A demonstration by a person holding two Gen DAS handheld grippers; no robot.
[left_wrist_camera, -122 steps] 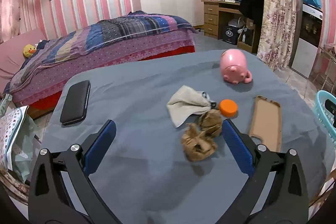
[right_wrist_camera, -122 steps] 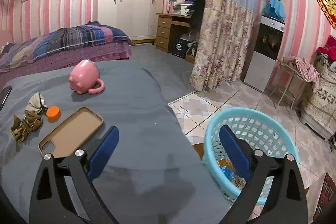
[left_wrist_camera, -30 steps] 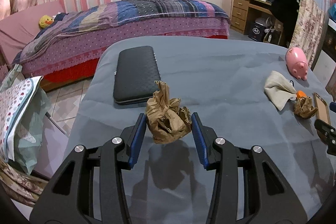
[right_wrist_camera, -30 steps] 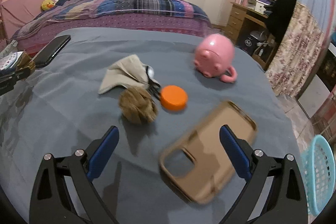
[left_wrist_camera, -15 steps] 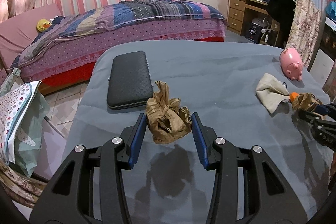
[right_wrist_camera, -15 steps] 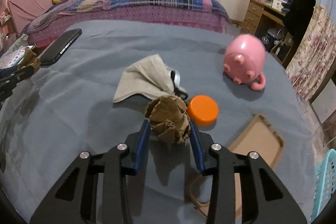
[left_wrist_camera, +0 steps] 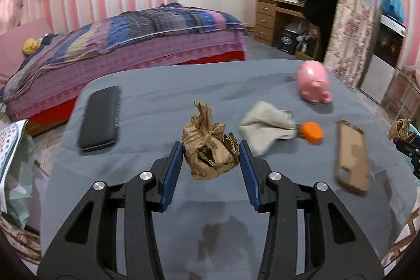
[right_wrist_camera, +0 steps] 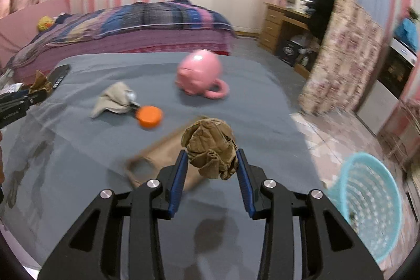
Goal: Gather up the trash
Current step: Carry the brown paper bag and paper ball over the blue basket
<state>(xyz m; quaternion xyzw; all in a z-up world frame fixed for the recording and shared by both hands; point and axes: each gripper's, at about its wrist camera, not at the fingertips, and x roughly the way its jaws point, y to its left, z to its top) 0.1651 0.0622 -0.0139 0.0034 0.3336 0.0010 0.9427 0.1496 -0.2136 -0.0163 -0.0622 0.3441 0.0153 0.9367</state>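
right gripper (right_wrist_camera: 211, 164) has grabbed the second paper wad (right_wrist_camera: 210, 146) and lifted it; left gripper (left_wrist_camera: 210, 156) still pinches the first paper wad (left_wrist_camera: 208, 148); both probably go in the blue basket (right_wrist_camera: 367, 204) next

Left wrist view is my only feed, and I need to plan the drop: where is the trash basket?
Observer: In the right wrist view, a light blue basket stands on the tiled floor, beyond the right edge of the table.
Operator: Is the right claw properly gripping something?
Observer: Yes. The right claw has both pads pressed on a brown paper wad, clear of the table.
Operator: Is the basket covered?
Observer: No, its mouth is open and faces upward.
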